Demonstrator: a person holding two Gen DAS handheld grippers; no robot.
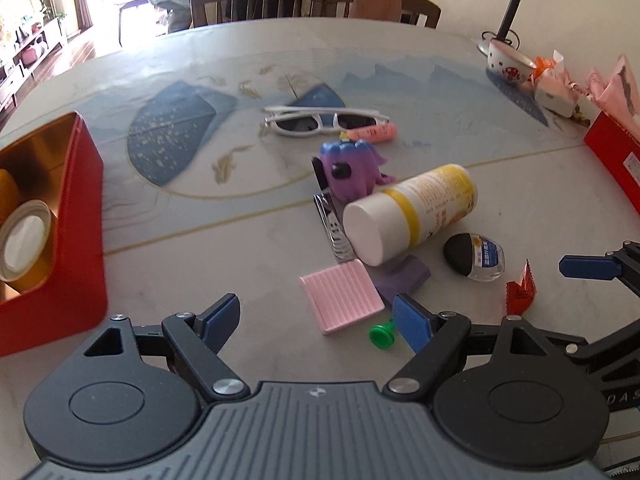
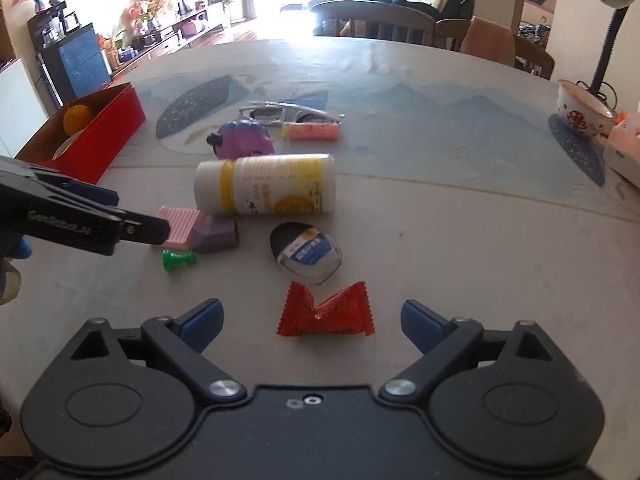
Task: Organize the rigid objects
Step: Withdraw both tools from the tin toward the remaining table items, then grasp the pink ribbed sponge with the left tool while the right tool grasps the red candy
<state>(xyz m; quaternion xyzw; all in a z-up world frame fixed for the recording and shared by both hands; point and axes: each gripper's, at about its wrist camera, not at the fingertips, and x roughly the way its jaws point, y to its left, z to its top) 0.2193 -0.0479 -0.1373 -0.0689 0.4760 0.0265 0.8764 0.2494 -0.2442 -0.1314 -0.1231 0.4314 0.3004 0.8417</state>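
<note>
My left gripper stands open low over the table, with a pink ribbed block lying between its blue pads, untouched. A green peg and a purple block lie by its right pad. Beyond them are a white and yellow bottle on its side, a purple toy, white sunglasses and a pink tube. My right gripper is open around a red wrapper without pressing it. A small black-capped bottle lies just ahead.
An open red tin with a gold lining holds round items at the left. A red box, a bowl, a lamp stem and a tissue pack crowd the right. Chairs stand behind the table.
</note>
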